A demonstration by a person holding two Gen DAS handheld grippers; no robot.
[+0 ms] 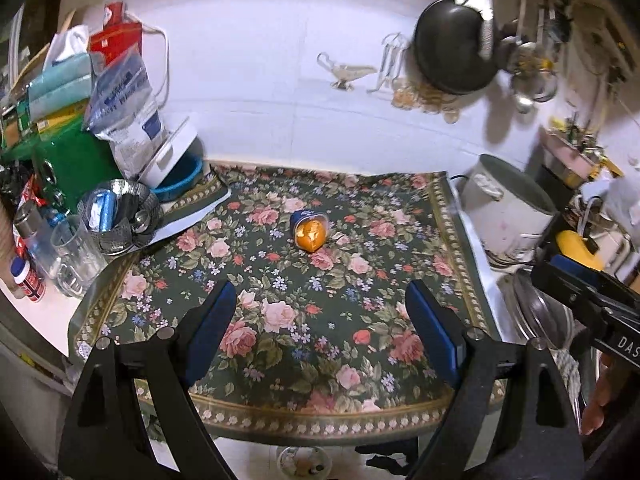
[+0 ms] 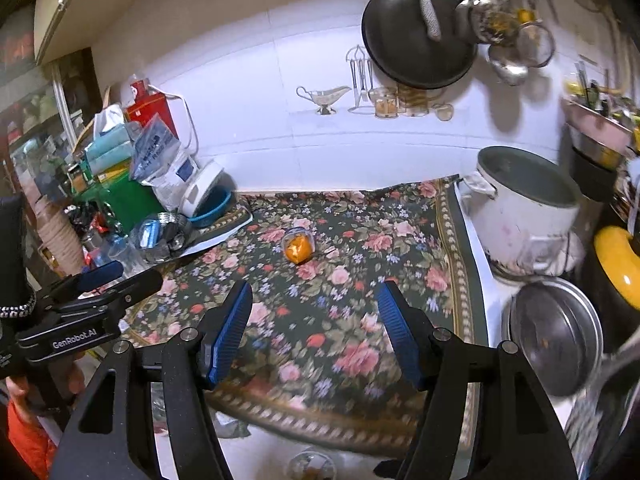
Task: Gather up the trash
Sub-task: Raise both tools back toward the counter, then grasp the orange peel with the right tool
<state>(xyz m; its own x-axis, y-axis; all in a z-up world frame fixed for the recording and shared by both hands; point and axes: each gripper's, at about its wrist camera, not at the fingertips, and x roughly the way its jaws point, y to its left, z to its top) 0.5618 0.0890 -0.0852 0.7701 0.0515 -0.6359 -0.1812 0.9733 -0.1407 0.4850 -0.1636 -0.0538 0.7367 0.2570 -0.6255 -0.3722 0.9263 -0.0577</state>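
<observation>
Both claws, left gripper (image 1: pixel 320 312) and right gripper (image 2: pixel 316 312), gape empty (nothing gripped) above the floral tablecloth (image 1: pixel 360 280), orange-filled cup (image 1: pixel 311 231) lying ahead.

- The left gripper (image 1: pixel 320 312) is seen low in the view, its blue pads (image 1: pixel 212 324) set wide apart with nothing between them, above the near part of a floral tablecloth (image 1: pixel 360 360).
- An orange-filled plastic cup (image 1: pixel 310 230) is laid on its side near the middle of the cloth, well apart from the pads.
- A glass (image 1: pixel 74 256) and a metal basket (image 1: pixel 120 216) are found at the cloth's left edge.
- A white pot (image 1: pixel 508 204) is placed beyond the right edge.
- A dark pan (image 1: pixel 452 44) is hung on the tiled wall (image 1: pixel 260 60).
- Part of the right gripper (image 1: pixel 580 284) is shown at the right border.
</observation>
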